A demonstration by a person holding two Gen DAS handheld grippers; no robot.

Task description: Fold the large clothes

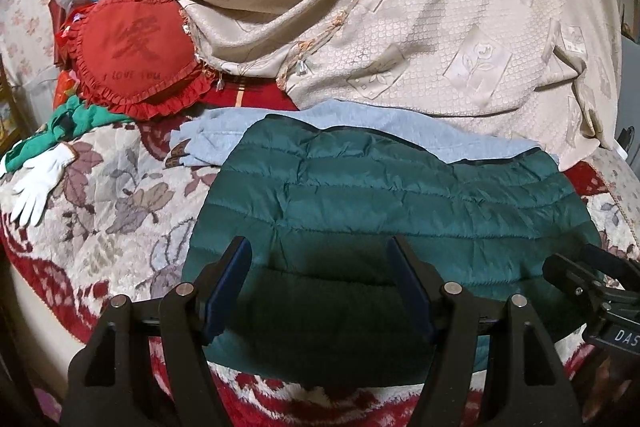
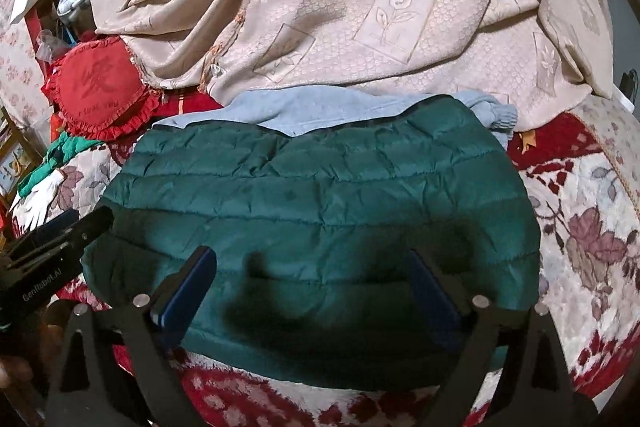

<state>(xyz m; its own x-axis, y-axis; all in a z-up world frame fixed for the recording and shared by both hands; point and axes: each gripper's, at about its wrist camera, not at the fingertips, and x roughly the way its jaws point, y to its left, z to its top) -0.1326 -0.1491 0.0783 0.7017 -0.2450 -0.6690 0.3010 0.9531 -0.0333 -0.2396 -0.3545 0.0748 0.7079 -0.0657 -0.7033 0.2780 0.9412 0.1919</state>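
A dark green quilted jacket (image 1: 384, 195) lies folded flat on the floral bed blanket (image 1: 104, 203); it also shows in the right wrist view (image 2: 320, 195). A light blue garment (image 1: 224, 139) lies under its far edge and also shows in the right wrist view (image 2: 296, 111). My left gripper (image 1: 320, 247) is open and empty above the jacket's near left part. My right gripper (image 2: 312, 259) is open and empty above its near middle. The right gripper shows at the right edge of the left view (image 1: 592, 283); the left gripper shows at the left edge of the right view (image 2: 60, 239).
A beige patterned cover (image 1: 400, 11) is draped over a heap behind the clothes. A red heart-shaped cushion (image 1: 132, 55) lies at the back left. A white glove (image 1: 36, 187) and a green cloth (image 1: 68, 123) lie at the left. Clutter stands at the far left.
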